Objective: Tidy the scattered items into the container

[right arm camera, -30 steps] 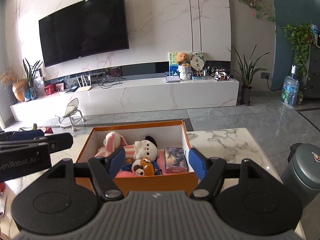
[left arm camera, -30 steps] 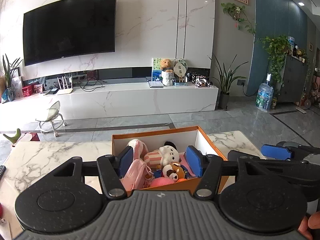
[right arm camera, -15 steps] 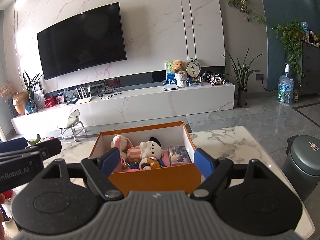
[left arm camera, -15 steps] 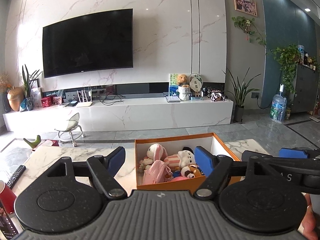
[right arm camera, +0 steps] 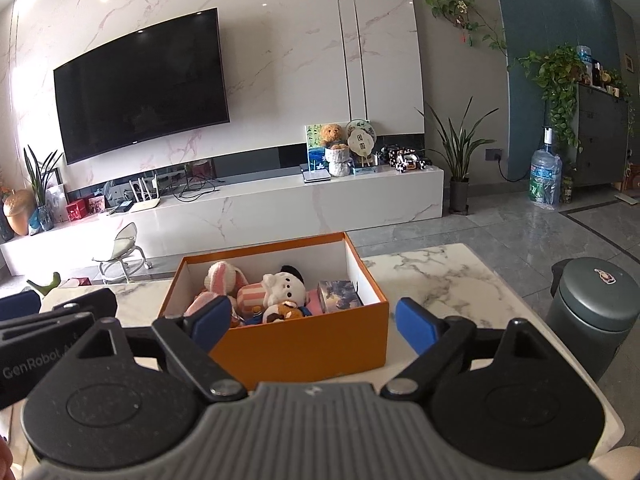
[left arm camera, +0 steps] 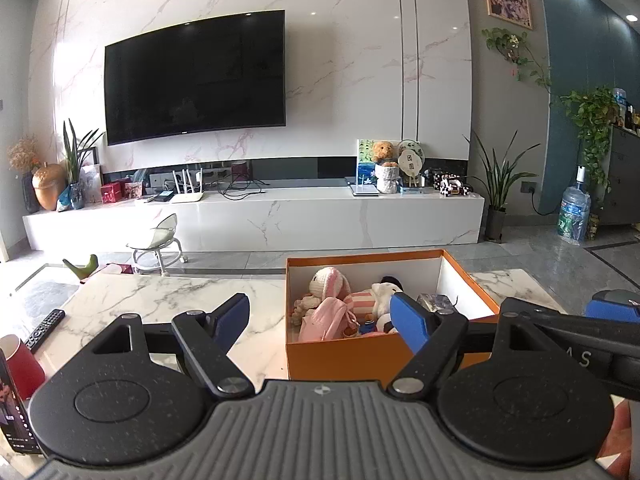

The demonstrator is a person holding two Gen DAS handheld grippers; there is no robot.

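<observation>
Both tools, the left tool (left arm camera: pixel 320 318) and right tool (right arm camera: pixel 312 322), have drawn back from the orange box (right arm camera: pixel 304 344) of toys (right arm camera: pixel 280 290), wide open and empty, so tidying looks finished.

One orange box (right arm camera: pixel 304 344) on the table (right arm camera: pixel 440 276). Inside: one pink-eared bunny plush (right arm camera: pixel 222 278), one white snowman plush (right arm camera: pixel 282 288), one small brown bear plush (right arm camera: pixel 282 312), one printed card box (right arm camera: pixel 339 295). One remote (left arm camera: pixel 44 330) and one red cup (left arm camera: pixel 22 366) at 9 o'clock of the box.
</observation>
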